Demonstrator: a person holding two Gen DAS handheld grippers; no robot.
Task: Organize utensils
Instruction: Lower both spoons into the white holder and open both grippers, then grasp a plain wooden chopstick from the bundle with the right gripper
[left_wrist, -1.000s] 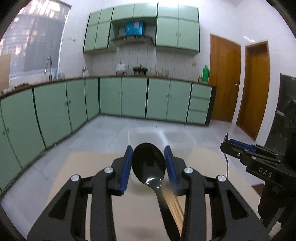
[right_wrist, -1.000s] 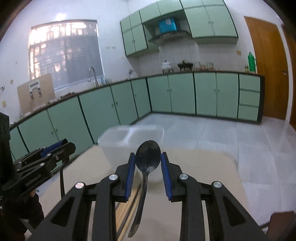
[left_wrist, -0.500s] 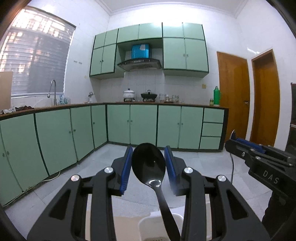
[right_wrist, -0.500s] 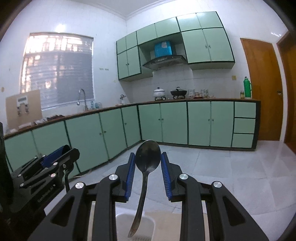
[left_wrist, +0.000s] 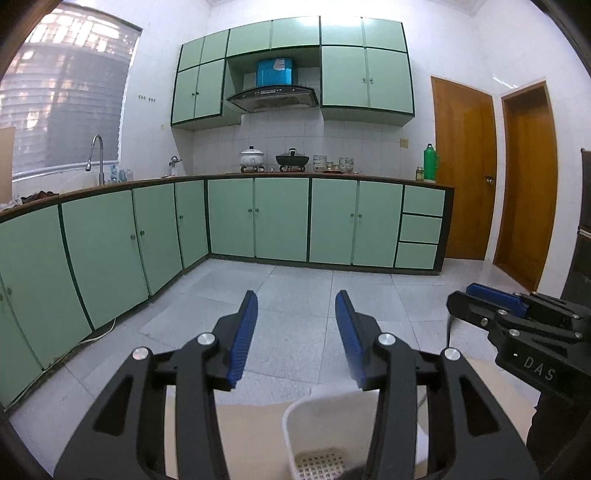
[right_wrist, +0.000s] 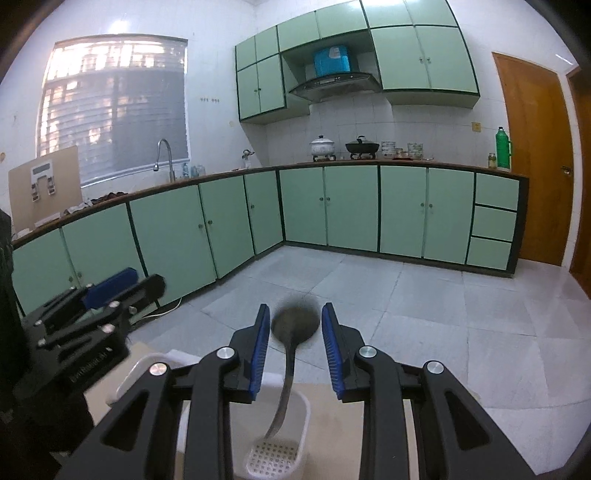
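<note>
the left tongs (left_wrist: 295, 321) are now standing wide apart and holding nothing; the black spoon they were clamping half a second ago is no longer between them. below them the white utensil holder (left_wrist: 295, 424) is sitting on the desk (left_wrist: 251, 435). the right tongs (right_wrist: 291, 332) are also spread now, and the blurred metal spoon (right_wrist: 293, 325) is dropping free between the blue pads, its handle reaching down into the white utensil holder (right_wrist: 303, 410).
</note>
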